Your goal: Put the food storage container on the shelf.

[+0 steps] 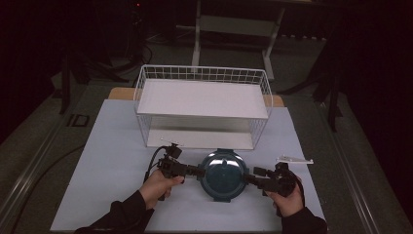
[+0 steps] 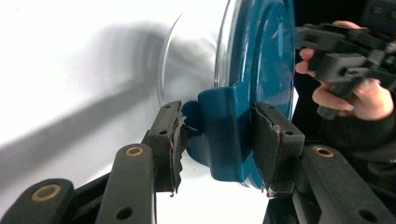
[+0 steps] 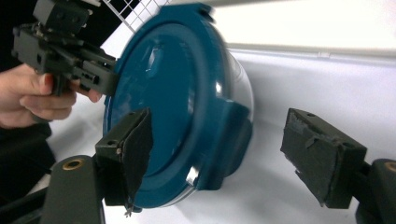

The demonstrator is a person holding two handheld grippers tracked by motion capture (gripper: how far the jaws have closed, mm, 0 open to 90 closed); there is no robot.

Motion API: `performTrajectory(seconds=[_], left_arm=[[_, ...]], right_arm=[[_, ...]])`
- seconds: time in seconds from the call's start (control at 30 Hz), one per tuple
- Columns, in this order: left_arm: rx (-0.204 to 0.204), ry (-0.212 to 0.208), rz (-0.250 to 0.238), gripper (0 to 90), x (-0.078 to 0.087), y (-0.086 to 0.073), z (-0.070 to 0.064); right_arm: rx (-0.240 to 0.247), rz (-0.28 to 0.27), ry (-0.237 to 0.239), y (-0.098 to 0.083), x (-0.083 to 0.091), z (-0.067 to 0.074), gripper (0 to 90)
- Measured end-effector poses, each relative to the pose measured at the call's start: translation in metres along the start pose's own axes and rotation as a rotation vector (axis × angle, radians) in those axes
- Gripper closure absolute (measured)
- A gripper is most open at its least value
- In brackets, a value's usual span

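A round clear container with a blue lid (image 1: pixel 223 173) sits on the white table near the front, between both grippers. My left gripper (image 1: pixel 199 171) holds the lid's left latch tab (image 2: pixel 224 130); in the left gripper view my left gripper (image 2: pixel 219 140) has both pads pressed against that tab. My right gripper (image 1: pixel 248 178) is at the container's right side. In the right gripper view my right gripper (image 3: pixel 226 154) stands wide open, with the lid's right latch (image 3: pixel 233 135) between its jaws and untouched.
A white wire basket with a flat white shelf (image 1: pixel 202 105) stands just behind the container. A small white strip (image 1: pixel 294 159) lies on the table at the right. The white mat (image 1: pixel 112 146) has bare room to the left.
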State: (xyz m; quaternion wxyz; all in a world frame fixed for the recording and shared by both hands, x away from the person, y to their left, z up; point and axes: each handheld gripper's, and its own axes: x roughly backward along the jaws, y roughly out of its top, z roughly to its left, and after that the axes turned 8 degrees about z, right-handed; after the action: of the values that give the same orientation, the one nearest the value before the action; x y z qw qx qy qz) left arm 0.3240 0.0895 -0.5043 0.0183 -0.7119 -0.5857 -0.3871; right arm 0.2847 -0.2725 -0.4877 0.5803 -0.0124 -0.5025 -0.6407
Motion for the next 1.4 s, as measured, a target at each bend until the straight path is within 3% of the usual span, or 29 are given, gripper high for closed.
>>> performTrajectory(seconds=[0.1, 0.23, 0.37, 0.57, 0.63, 0.9, 1.07, 1.4], left_arm=[[-0.012, -0.005, 0.002, 57.0, 0.001, -0.002, -0.001], [-0.036, -0.010, -0.003, 57.4, 0.001, -0.005, -0.002], [-0.040, -0.010, -0.004, 57.6, 0.001, -0.006, -0.002], [-0.052, -0.001, -0.015, 57.5, 0.001, -0.010, -0.004], [-0.047, 0.001, -0.025, 57.4, 0.001, -0.012, -0.004], [-0.044, 0.017, -0.047, 56.5, 0.002, -0.018, -0.005], [-0.054, 0.031, -0.063, 56.6, 0.007, -0.018, -0.007], [-0.088, 0.072, -0.157, 56.6, 0.031, -0.014, -0.011]], right_arm=[[-0.050, 0.037, 0.069, -0.002, -0.002, -0.007, 33.7], [-0.053, 0.096, 0.137, -0.004, -0.005, -0.012, 45.0], [-0.062, 0.115, 0.170, -0.004, -0.007, -0.014, 53.8], [-0.094, 0.128, 0.202, -0.006, -0.008, -0.016, 56.4], [-0.111, 0.113, 0.201, -0.008, -0.009, -0.016, 56.5], [-0.101, 0.098, 0.150, -0.007, -0.008, -0.004, 56.8], [-0.107, 0.102, 0.159, -0.007, -0.009, -0.002, 56.8], [-0.029, 0.061, 0.155, 0.017, -0.015, 0.009, 56.7]])
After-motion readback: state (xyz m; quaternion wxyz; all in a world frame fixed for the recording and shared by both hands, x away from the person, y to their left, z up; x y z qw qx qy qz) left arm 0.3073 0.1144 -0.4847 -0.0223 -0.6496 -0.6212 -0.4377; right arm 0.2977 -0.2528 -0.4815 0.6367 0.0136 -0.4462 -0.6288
